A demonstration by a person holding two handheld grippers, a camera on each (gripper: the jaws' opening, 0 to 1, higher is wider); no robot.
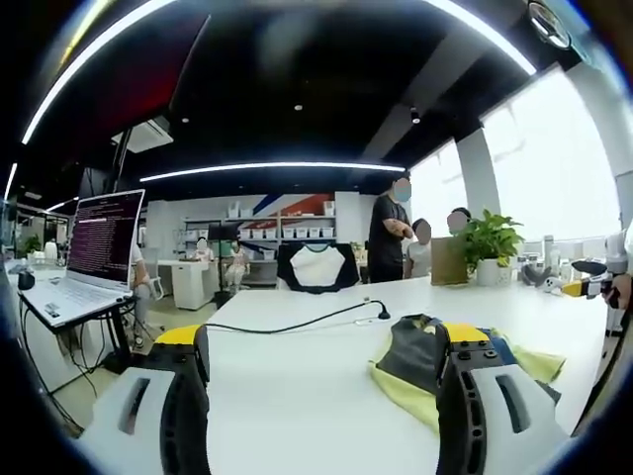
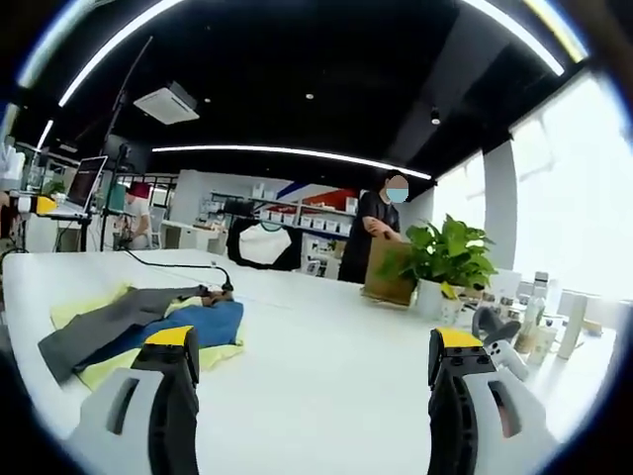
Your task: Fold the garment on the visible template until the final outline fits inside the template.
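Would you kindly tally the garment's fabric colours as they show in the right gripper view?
Grey fabric: 1
Blue fabric: 1
Yellow fabric: 1
Total: 3 colours, all on the white table.

Left gripper view: garment (image 1: 420,358) lies on table (image 1: 297,386), on top of template (image 1: 401,391), just ahead of the left gripper (image 1: 321,381) and behind its right jaw. Cable (image 1: 297,322) runs ahead between jaws. Laptop (image 1: 94,252) far left; potted plant (image 1: 488,247) ahead right. Right gripper view: garment ahead-left of the right gripper (image 2: 315,381), behind its left jaw; plant ahead, bottles (image 2: 554,322) right.
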